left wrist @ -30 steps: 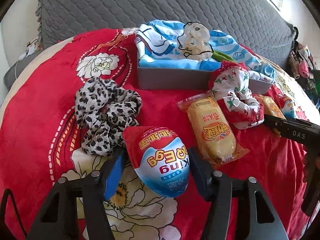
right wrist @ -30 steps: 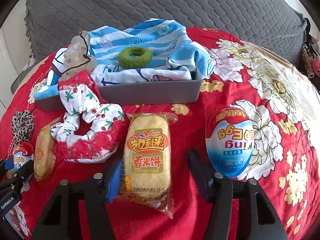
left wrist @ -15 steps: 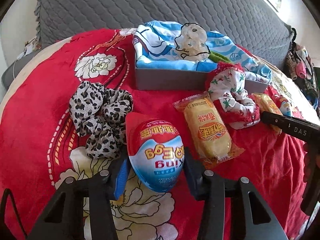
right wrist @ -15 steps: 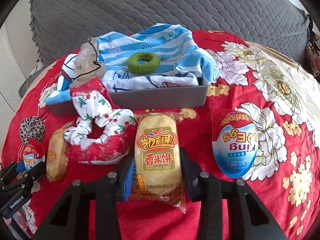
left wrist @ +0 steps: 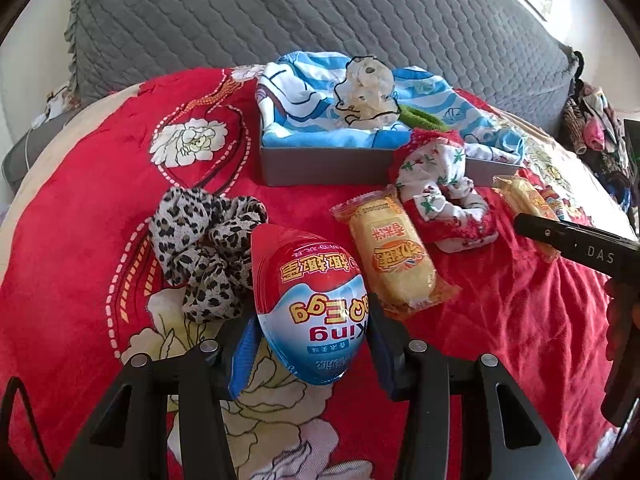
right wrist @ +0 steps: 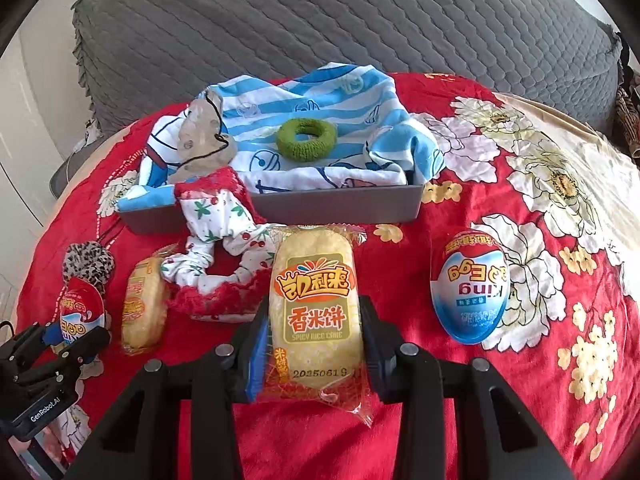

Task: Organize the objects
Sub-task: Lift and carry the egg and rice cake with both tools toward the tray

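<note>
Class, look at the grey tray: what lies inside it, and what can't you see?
Inside the grey tray lie a blue striped cloth, a green knitted ring and a pale scrunchie. The cloth hides the tray's floor.

The left gripper [left wrist: 310, 344] tilts downward, its pads pressing both sides of an egg [left wrist: 310, 308]. The right gripper [right wrist: 316, 350], pitched down likewise, clamps a rice cake [right wrist: 316, 312]. A dark shape at the left view's right edge may be a hand.
</note>
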Demonstrator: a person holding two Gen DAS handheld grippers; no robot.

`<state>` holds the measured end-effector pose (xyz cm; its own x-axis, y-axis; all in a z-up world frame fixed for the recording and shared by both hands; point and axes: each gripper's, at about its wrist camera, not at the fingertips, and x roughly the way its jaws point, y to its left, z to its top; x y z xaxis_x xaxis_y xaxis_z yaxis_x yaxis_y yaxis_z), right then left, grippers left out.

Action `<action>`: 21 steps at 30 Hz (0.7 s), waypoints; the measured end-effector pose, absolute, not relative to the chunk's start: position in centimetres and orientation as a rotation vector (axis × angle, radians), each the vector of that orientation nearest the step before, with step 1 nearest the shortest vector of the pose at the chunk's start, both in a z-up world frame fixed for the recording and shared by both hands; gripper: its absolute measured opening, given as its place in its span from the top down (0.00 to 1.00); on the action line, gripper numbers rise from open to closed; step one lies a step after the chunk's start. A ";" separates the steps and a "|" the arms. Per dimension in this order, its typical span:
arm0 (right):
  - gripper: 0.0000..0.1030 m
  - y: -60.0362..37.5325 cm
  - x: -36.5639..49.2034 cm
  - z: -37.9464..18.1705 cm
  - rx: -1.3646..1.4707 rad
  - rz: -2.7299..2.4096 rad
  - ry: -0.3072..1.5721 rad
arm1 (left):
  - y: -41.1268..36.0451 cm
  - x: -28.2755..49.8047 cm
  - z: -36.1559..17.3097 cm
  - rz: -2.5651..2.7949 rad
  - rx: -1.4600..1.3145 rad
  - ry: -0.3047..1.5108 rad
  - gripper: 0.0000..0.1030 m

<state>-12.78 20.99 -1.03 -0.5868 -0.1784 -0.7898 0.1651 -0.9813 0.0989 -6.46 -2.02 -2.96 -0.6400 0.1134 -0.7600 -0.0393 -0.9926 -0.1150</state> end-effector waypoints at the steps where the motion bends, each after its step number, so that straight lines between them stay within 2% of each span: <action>1: 0.61 21.0 -12.6 -0.9 1.313 -2.638 -0.028 | -2.0 -6.4 -2.8 2.763 -1.289 -0.135 0.51; 21: 0.61 20.4 -10.8 1.6 1.242 -2.623 -0.029 | -1.4 -4.7 0.6 2.758 -1.231 -0.142 0.51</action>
